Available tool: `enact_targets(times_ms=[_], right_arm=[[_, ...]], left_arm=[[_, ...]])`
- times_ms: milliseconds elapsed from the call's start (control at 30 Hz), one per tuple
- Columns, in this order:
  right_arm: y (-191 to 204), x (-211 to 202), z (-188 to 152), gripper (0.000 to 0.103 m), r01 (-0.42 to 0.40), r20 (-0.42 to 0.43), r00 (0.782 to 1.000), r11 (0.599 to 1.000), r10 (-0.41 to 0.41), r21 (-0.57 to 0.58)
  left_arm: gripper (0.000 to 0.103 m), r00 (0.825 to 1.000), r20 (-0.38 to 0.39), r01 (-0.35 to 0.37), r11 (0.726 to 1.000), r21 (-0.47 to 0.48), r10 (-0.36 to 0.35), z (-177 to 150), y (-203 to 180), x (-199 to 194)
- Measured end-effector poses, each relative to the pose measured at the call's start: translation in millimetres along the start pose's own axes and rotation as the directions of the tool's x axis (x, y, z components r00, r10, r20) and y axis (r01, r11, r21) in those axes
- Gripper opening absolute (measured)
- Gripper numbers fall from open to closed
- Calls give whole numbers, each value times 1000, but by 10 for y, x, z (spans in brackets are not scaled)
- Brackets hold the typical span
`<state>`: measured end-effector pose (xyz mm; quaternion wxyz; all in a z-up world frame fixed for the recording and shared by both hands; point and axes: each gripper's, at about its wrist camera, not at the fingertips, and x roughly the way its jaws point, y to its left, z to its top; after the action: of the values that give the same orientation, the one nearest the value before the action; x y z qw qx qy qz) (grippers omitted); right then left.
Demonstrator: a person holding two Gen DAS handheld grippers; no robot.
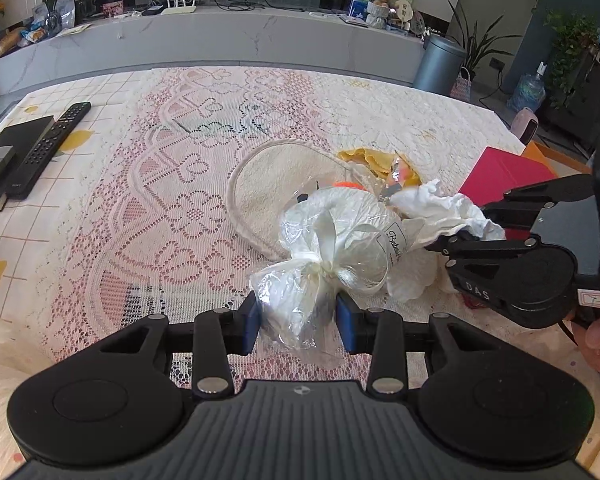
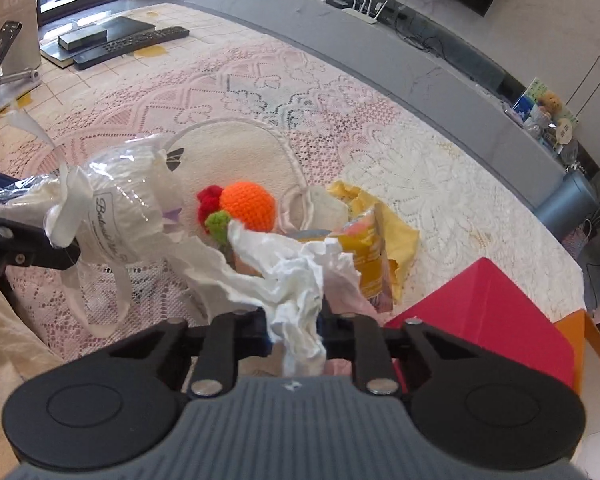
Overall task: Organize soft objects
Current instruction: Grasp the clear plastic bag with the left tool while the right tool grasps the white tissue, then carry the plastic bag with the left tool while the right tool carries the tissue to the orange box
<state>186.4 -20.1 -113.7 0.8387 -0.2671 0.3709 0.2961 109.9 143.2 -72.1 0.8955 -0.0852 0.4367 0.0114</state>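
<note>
A white towel bundle (image 1: 340, 232) wrapped in clear plastic and tied with a cream ribbon hangs from my left gripper (image 1: 297, 320), whose blue pads are shut on its gathered plastic tail. My right gripper (image 2: 296, 332) is shut on a crumpled white tissue (image 2: 284, 276), seen from the left wrist as the tissue (image 1: 440, 204) pinched by the right gripper (image 1: 464, 228). Behind the tissue lie a crocheted orange fruit (image 2: 252, 206), a round cream cloth with a cord edge (image 2: 236, 148), a yellow cloth (image 2: 400, 236) and a crumpled snack packet (image 2: 364, 256).
A lace cloth (image 1: 172, 200) covers the table. A red box (image 2: 480, 312) sits at the right edge, over an orange one. A remote (image 1: 48, 148) and a flat black box (image 1: 16, 140) lie at the far left. A phone stand (image 2: 4, 72) is beyond them.
</note>
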Motion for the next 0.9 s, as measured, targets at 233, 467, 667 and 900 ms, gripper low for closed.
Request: enact_targets(times_ms=[233,467,667,900], right_arm=[[-41,-473,-107,13,9,96,995,996,-18,88],[-177,-991,-245,13,-14,170,985,985,-16,173],[-407,-1378,-386,13,28,210,975,975,-75,221],[-882,-1773,-588,13,108,222,958,946,-180,305]], left_arm=[[44,1000,29,-1,1000,-6,1,-46,-83,-202],[44,997,73,25,999,25,-27,-29,-288,-446],[44,991,103,79,994,76,-87,80,-629,-592],[44,974,119,174,972,158,-193,348,-1175,-617]])
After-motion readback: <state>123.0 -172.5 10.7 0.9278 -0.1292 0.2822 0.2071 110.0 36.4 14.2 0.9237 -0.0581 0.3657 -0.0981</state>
